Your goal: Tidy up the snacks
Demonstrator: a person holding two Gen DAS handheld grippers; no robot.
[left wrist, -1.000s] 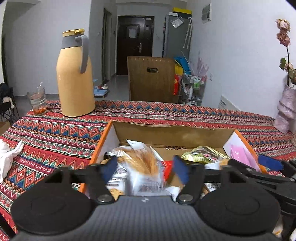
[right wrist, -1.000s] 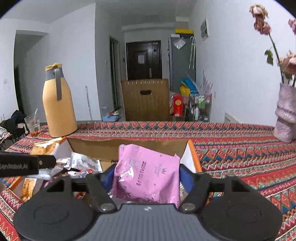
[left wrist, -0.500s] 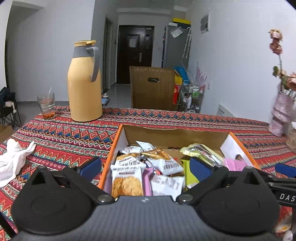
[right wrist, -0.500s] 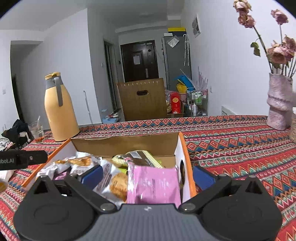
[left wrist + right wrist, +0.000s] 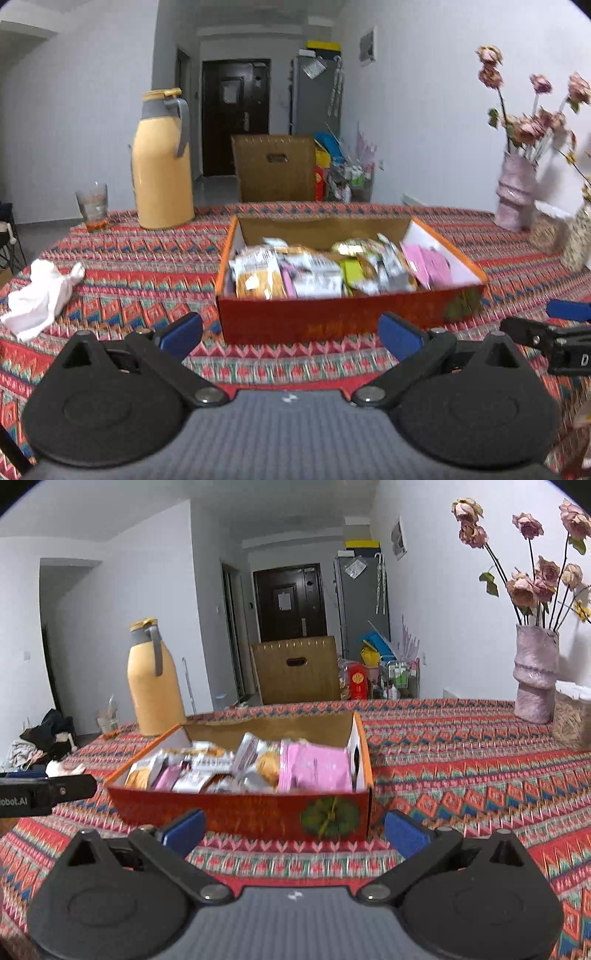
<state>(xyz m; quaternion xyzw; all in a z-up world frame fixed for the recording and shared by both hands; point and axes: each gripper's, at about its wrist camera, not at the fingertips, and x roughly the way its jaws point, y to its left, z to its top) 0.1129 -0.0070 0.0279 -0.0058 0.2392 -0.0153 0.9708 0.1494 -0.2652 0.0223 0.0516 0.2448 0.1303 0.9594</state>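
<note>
- White cloth (image 5: 40, 291) lies crumpled at the table's left edge, well apart from the box; a glass (image 5: 92, 206) and a yellow jug (image 5: 162, 166) stand behind it.
- Left gripper (image 5: 290, 332): fingers spread wide, nothing between them, in front of the box's near wall and not touching it.
- Box (image 5: 347, 317) sits mid-table on the patterned cloth (image 5: 147, 266), packed with snacks (image 5: 295, 273); a pink packet (image 5: 314, 768) lies at its right end.
- Right gripper (image 5: 293, 829): fingers equally wide and empty, facing the box's right front corner.
- Judgement: the packing looks done or nearly so. No loose snack is plainly visible on the table, though blurred scraps at the left view's lower right edge cannot be identified.
- Right side: vase (image 5: 535, 679) with dried flowers, a lidded jar (image 5: 572, 716) beside it.
- Beyond: a chair (image 5: 295, 672), dark door, fridge, white walls.
</note>
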